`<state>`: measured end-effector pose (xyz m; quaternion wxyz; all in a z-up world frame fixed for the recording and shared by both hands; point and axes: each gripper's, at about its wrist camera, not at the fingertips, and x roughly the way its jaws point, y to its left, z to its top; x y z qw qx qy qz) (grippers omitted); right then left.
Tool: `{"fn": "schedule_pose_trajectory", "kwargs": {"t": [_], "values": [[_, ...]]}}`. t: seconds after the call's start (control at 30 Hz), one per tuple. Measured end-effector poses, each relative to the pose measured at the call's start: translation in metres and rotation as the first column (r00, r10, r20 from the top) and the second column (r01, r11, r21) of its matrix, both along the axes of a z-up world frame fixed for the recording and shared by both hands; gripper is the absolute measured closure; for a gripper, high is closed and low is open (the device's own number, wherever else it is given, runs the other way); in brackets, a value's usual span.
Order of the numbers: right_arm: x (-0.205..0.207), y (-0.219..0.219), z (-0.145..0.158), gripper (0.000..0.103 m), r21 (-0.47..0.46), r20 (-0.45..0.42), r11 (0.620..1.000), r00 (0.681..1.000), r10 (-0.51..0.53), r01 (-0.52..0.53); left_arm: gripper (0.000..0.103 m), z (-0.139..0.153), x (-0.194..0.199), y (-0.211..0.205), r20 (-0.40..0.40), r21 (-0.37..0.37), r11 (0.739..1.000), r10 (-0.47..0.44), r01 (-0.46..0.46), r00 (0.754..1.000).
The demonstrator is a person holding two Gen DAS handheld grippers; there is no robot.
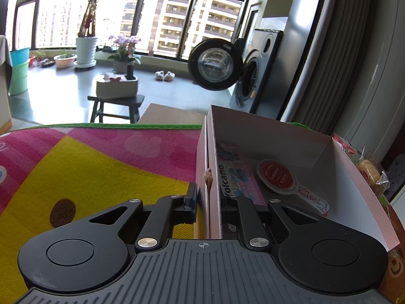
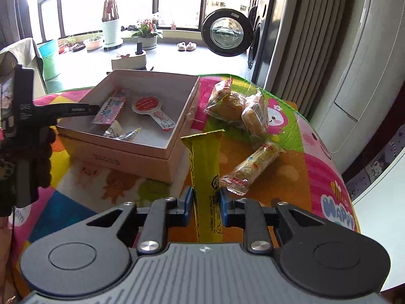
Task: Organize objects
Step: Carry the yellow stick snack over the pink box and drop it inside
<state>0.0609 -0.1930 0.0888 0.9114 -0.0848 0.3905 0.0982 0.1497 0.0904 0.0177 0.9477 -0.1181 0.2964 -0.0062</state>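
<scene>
The left gripper [image 1: 208, 200] is level and points away from the viewer. Its fingers straddle the left wall of the box [image 1: 364, 192], one outside and one inside, clamped on that wall. The box sits on the colourful mat [image 1: 101, 167], open side up, and contains a pink packet [image 1: 234, 174] and a round red-labelled packet [image 1: 277, 177].

The right gripper [image 2: 206, 204] tilts downward over the mat, near and to the right of the box [image 2: 141, 157]. Its blue pads [image 2: 187, 202] are clamped on a long yellow packet [image 2: 205, 167], which extends toward the far side. Wrapped snacks [image 2: 243, 116] lie on the mat, right of the box.
</scene>
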Motion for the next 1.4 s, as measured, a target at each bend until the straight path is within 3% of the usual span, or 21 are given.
{"fn": "schedule_pose_trajectory", "kwargs": {"t": [0.37, 0.7, 0.93, 1.0, 1.07, 1.1, 1.23, 1.4], "values": [[-0.042, 0.072, 0.068, 0.086, -0.077, 0.129, 0.982, 0.975, 0.180, -0.171, 0.088, -0.002, 0.003, -0.001, -0.003, -0.011, 1.000, -0.007, 0.007, 1.000], [-0.023, 0.142, 0.084, 0.086, -0.148, 0.163, 0.949, 0.940, 0.301, -0.278, 0.087, -0.003, 0.002, 0.002, -0.006, -0.024, 1.000, -0.012, 0.012, 1.000], [-0.019, 0.162, 0.062, 0.085, -0.165, 0.089, 0.910, 0.913, 0.398, -0.380, 0.087, -0.003, 0.002, 0.002, -0.007, -0.024, 1.000, -0.013, 0.012, 1.000], [-0.019, 0.163, 0.046, 0.075, -0.166, 0.045, 0.889, 0.898, 0.439, -0.426, 0.087, -0.003, 0.002, 0.002, -0.007, -0.022, 1.000, -0.013, 0.013, 1.000], [-0.016, 0.161, 0.023, 0.059, -0.172, -0.012, 0.871, 0.885, 0.466, -0.461, 0.088, -0.003, 0.002, 0.002, -0.007, -0.023, 1.000, -0.014, 0.013, 1.000], [-0.013, 0.160, 0.011, 0.059, -0.174, -0.039, 0.866, 0.882, 0.469, -0.469, 0.087, -0.003, 0.002, 0.002, -0.008, -0.024, 1.000, -0.014, 0.014, 1.000], [0.007, 0.154, -0.027, 0.059, -0.117, -0.141, 0.879, 0.884, 0.445, -0.461, 0.087, -0.003, 0.002, 0.003, -0.009, -0.024, 1.000, -0.015, 0.015, 1.000], [0.031, 0.155, -0.056, 0.059, -0.037, -0.200, 0.898, 0.884, 0.423, -0.438, 0.087, -0.003, 0.002, 0.003, -0.008, -0.021, 1.000, -0.016, 0.016, 1.000]]}}
